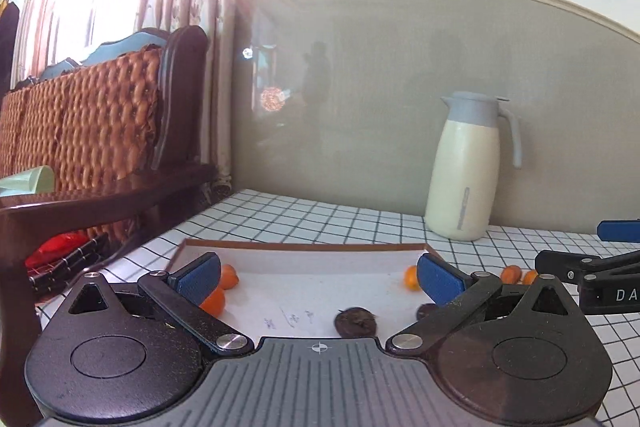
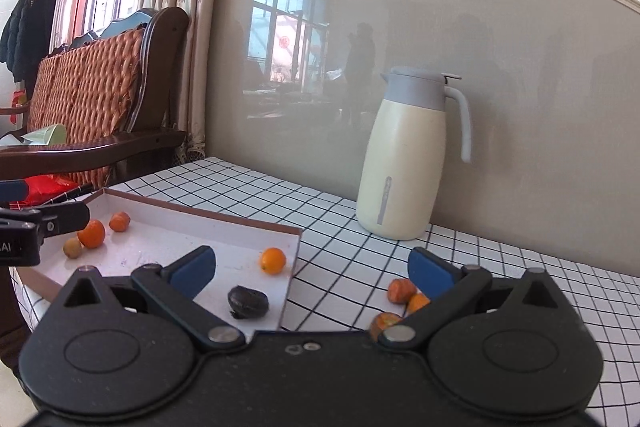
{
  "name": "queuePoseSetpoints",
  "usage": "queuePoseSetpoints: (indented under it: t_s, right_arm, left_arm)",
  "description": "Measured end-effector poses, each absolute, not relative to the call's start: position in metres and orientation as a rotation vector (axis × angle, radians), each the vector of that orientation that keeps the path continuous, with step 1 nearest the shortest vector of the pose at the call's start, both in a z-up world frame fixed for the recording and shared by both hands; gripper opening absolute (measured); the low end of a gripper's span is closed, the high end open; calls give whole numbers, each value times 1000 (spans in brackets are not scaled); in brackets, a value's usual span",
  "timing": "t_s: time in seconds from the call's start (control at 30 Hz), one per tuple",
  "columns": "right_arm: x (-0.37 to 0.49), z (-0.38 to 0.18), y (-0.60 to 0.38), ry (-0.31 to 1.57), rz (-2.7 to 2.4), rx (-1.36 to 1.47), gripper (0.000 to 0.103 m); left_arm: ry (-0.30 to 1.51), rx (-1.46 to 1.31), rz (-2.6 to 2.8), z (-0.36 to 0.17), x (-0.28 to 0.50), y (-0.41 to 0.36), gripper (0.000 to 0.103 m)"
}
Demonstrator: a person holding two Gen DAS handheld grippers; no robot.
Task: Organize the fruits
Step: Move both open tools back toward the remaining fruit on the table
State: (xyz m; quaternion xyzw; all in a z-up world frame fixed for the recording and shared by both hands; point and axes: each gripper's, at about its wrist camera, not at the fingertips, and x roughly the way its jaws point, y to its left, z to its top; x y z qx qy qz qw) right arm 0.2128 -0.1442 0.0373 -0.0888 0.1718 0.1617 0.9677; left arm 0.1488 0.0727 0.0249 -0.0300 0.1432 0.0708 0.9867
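Fruit scattered in tray [image 2: 294, 247] and on checked surface [image 2: 340, 267].
My left hand-held gripper [image 1: 318, 279] and right hand-held gripper [image 2: 312, 269] both gape, holding nothing.

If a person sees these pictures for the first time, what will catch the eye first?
Probably the tall cream jug with its grey lid, upright on the checked tablecloth against the wall. Next, the shallow white tray holding small orange fruits and one dark fruit, with more orange fruits loose beside it.

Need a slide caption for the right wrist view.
Open right claw between tray and loose orange fruits on checked tablecloth.
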Motion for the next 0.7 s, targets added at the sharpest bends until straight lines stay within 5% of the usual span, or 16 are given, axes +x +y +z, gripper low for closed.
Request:
queuePoseSetpoints:
  t_s: [0.3, 0.47, 0.7]
  right_arm:
    - [205, 24, -203, 422, 240, -111, 93]
    - [203, 20, -240, 423, 163, -69, 81]
    - [200, 20, -273, 385, 47, -57, 82]
  left_arm:
    - [296, -22, -26, 20, 160, 11, 103]
    - [296, 34, -83, 16, 165, -25, 103]
    - [292, 69, -122, 12, 177, -66, 103]
